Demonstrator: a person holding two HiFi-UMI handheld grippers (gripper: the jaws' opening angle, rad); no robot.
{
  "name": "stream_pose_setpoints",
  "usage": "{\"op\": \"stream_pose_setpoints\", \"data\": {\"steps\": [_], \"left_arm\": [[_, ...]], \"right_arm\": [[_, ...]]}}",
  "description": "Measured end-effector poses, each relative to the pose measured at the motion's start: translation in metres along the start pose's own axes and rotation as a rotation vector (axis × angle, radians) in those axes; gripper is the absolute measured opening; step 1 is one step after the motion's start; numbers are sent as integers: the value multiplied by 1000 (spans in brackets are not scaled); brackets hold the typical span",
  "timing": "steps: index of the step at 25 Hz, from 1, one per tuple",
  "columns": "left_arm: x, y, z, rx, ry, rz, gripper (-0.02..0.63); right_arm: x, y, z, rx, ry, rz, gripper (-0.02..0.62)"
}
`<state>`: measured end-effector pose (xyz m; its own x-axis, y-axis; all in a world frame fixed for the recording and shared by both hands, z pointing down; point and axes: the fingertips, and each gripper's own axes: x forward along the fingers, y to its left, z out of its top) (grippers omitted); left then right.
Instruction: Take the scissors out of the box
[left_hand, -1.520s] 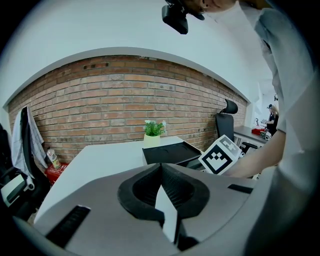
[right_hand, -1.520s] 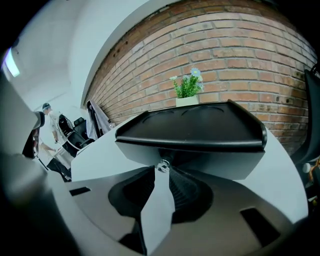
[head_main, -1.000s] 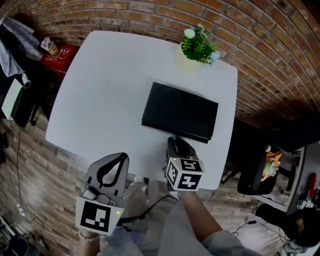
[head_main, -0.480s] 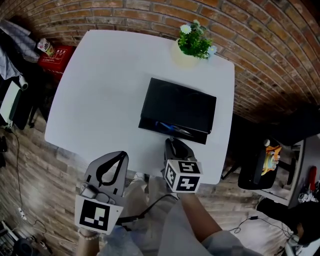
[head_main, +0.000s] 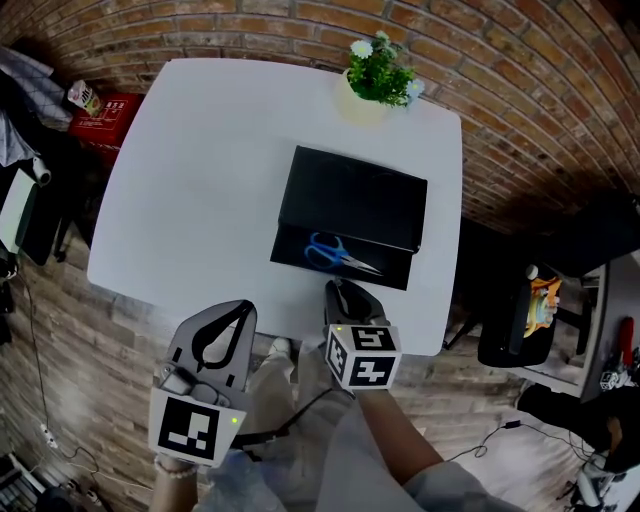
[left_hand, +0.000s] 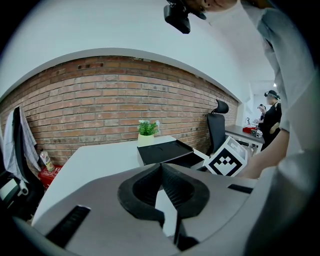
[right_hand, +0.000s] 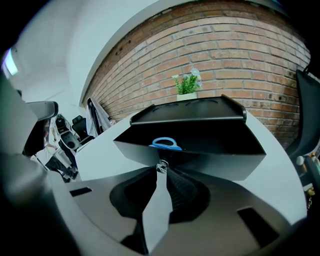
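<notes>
The black box (head_main: 352, 198) lies on the desk, a little toward 1 o'clock from the middle. Its drawer (head_main: 392, 264) stands open toward 6 o'clock, so the first step looks done. The scissors (head_main: 335, 252), with blue handles, lie flat inside the drawer near its 9 o'clock end. They are not lifted yet, and nothing touches them.

The right gripper (head_main: 341, 286) is at the 6 o'clock side of the drawer. Its jaws are pressed together on a small metal pull (right_hand: 161, 166) at the drawer front. I judge that what is left is to let go of the pull, reach into the drawer, grip the scissors and bring them out. The left gripper (head_main: 241, 312) waits at 7 o'clock, off the desk edge, with its jaws pressed together on nothing.

A brick wall (head_main: 480, 60) curves around 12 to 3 o'clock and the floor (head_main: 60, 300) is of wood planks. The white desk (head_main: 200, 180) is bare except for the box and a potted plant (head_main: 378, 75) at its 12 o'clock edge. A dark chair (head_main: 510, 340) stands at 4 o'clock.
</notes>
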<state>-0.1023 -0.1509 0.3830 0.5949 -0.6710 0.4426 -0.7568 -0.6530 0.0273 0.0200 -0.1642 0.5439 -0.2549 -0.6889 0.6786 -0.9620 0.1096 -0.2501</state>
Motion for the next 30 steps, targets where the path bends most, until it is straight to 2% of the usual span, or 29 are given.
{"op": "stream_pose_setpoints", "data": {"steps": [17,24,30], "left_arm": [[-10,-24,-4,35,-9,-51,18],[-10,-30,-5,51,-9,-72,18],[-8,-31,-2,53,-13,-83,18]], "right_arm": [[-29,19,-45,10,41,35,83],[-32,19,-46,4,44,40,84],[-34,21,-46,8,38,82,84]]}}
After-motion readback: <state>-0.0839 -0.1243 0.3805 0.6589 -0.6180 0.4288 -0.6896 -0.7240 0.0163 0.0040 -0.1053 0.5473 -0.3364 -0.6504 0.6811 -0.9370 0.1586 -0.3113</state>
